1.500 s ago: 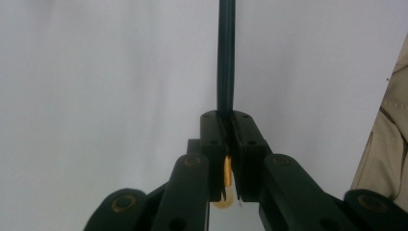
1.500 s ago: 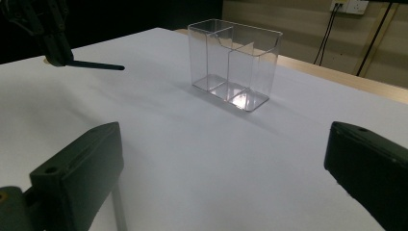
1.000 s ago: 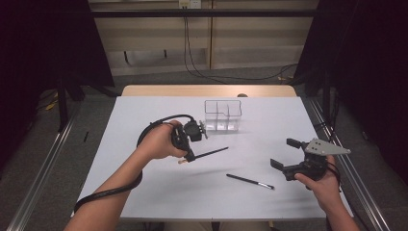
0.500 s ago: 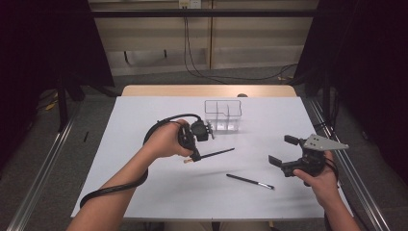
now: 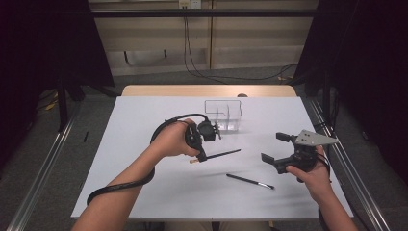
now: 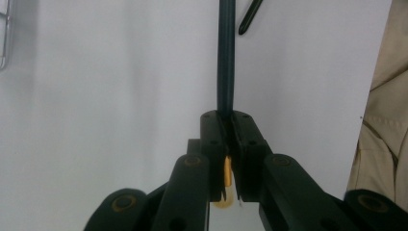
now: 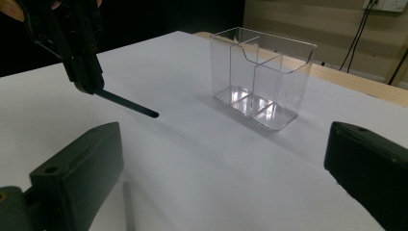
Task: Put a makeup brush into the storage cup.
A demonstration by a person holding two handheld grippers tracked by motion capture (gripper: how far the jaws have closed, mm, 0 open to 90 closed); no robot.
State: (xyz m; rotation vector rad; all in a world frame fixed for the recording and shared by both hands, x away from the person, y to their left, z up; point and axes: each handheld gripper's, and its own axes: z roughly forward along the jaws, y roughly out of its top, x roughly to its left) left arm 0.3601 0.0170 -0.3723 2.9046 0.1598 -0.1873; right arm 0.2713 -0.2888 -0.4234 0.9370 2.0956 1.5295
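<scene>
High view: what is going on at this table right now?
A person works at a white table with a tool in each hand. The left tool is shut on a dark pen, held lifted off the table near a clear divided holder. The right tool hangs open with nothing in it. A second pen lies flat on the table between the hands.

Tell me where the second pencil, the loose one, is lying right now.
In the high view the loose pencil lies flat on the white table, right of centre near the front edge, between the two hands and closer to the right tool.
</scene>
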